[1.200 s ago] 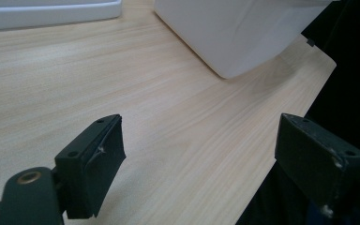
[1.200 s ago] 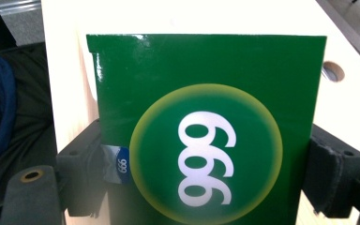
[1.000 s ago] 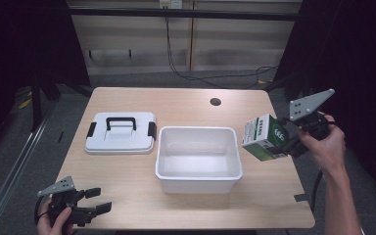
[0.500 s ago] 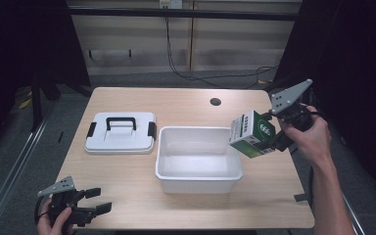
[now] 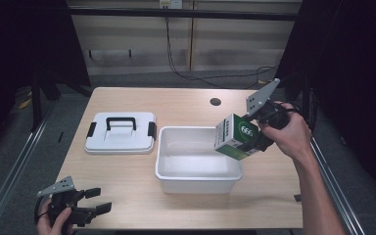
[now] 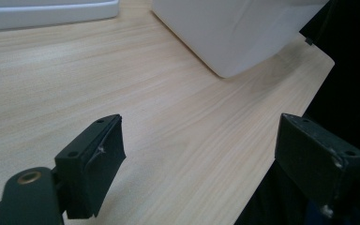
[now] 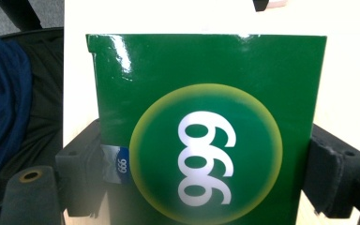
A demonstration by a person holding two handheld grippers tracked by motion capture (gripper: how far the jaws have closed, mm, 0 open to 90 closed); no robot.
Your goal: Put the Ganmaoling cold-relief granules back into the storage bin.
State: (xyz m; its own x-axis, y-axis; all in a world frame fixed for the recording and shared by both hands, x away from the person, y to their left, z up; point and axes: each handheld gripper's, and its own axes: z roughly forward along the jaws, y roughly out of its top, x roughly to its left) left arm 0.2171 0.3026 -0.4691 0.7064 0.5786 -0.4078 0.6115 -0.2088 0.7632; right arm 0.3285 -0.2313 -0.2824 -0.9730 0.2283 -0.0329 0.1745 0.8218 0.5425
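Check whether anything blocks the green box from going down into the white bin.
Nothing visible does. The right hand-held gripper holds the green box tilted over the right rim of the open white bin, whose inside looks empty; its lid lies apart, to the left.

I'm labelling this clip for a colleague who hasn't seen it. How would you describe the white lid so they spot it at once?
Start at the wooden table and find the open white tub near its middle. The white lid lies flat on the table just left of the tub, apart from it. Unlike the tub, it is shallow and closed on top, with a black handle and a black clip at each end.
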